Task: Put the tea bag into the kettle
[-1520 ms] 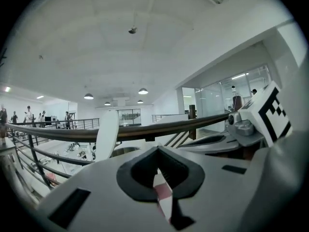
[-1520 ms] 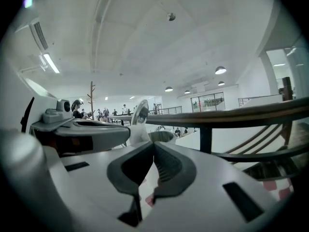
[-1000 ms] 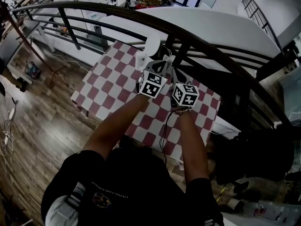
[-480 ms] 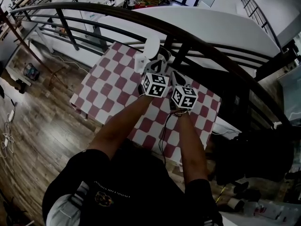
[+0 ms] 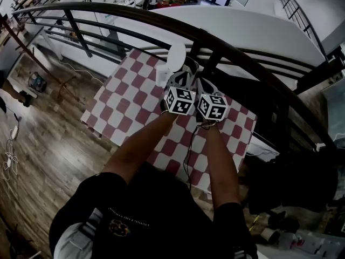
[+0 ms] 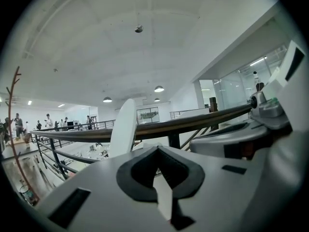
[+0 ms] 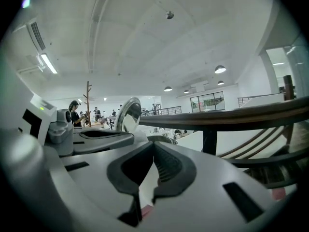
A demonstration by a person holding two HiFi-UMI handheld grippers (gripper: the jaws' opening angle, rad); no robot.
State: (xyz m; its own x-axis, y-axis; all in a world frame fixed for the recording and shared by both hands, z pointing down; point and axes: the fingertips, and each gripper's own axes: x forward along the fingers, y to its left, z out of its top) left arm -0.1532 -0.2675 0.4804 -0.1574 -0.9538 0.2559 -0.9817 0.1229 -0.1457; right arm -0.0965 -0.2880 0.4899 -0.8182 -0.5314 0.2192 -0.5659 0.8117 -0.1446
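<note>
You are holding the left gripper [image 6: 157,148] and right gripper [image 7: 154,143] side by side, both pairs of jaws closed tip to tip. A white sliver [image 6: 162,197] is showing in each slit, and I cannot tell what it is. The kettle [image 5: 176,58] is standing at 12 o'clock of them, lid raised, on the checked table [image 5: 124,107]

A red-and-white checkered table [image 5: 121,109] carries a white kettle [image 5: 161,73].

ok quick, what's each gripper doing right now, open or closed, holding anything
left gripper: closed; a white sliver shows between the jaws, cannot tell what it is.
right gripper: closed; another white sliver shows there, cannot tell what.
</note>
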